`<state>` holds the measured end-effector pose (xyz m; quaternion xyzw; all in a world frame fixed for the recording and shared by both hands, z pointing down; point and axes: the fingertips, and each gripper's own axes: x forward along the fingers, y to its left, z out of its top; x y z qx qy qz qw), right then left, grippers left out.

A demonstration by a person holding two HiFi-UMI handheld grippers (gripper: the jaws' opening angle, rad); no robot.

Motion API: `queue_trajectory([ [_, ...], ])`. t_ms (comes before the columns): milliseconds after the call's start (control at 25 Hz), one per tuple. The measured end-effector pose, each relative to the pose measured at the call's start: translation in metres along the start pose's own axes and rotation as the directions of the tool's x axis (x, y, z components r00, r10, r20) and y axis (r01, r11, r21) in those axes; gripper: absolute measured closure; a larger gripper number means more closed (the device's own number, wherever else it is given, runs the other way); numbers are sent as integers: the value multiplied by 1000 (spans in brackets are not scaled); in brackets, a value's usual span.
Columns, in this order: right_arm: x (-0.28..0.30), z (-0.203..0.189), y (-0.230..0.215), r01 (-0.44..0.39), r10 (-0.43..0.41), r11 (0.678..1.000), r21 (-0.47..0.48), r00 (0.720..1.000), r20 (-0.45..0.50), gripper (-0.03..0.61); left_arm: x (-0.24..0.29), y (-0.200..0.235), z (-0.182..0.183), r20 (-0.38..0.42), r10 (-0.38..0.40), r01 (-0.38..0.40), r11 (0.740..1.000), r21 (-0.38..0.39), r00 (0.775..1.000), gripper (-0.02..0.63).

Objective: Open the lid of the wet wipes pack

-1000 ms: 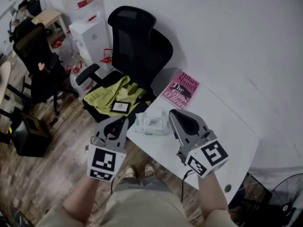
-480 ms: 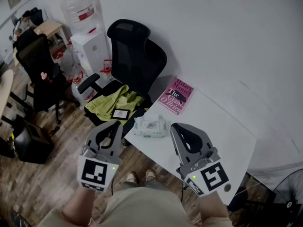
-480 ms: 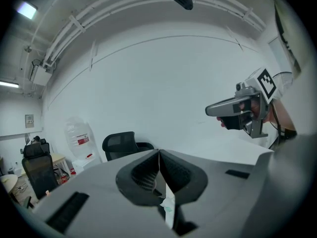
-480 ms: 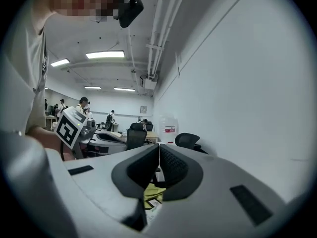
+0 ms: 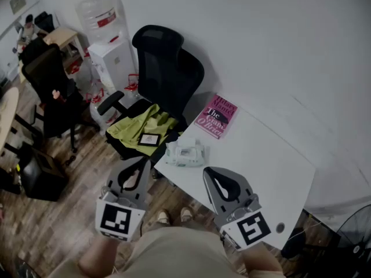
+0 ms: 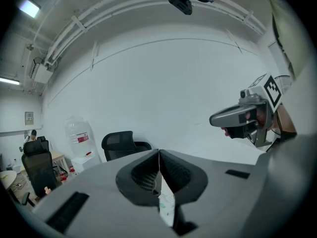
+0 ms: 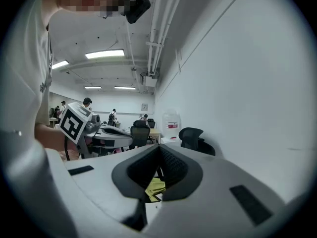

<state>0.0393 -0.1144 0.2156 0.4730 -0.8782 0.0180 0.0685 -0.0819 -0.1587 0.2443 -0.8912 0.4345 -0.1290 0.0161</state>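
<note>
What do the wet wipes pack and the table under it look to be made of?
Wet wipes pack: probably soft plastic film, pale with greenish print; its outline looks uneven and puffy rather than boxy. Whether its lid is rigid plastic is too small to tell.
Table: smooth white board, likely laminate, with a matte finish; the colour is even and the edge is crisp and straight.

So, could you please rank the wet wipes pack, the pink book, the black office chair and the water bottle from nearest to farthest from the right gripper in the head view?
From the right gripper:
1. wet wipes pack, just ahead, at the table edge.
2. pink book, farther back on the table.
3. black office chair, beyond the table.
4. water bottle, far upper left.
</note>
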Motion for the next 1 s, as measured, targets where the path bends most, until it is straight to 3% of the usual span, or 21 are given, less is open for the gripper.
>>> queue_trajectory([
  [400,0,-1,2,-16,16,1000,-2,1000,-3,555,-7,-4,-8,-24,-2,1,1000,-14,1000,592],
  [1000,5,17,10,-32,34,999,-38,998,52,555,-17,3,0,6,8,-8,1000,9,1000,592],
])
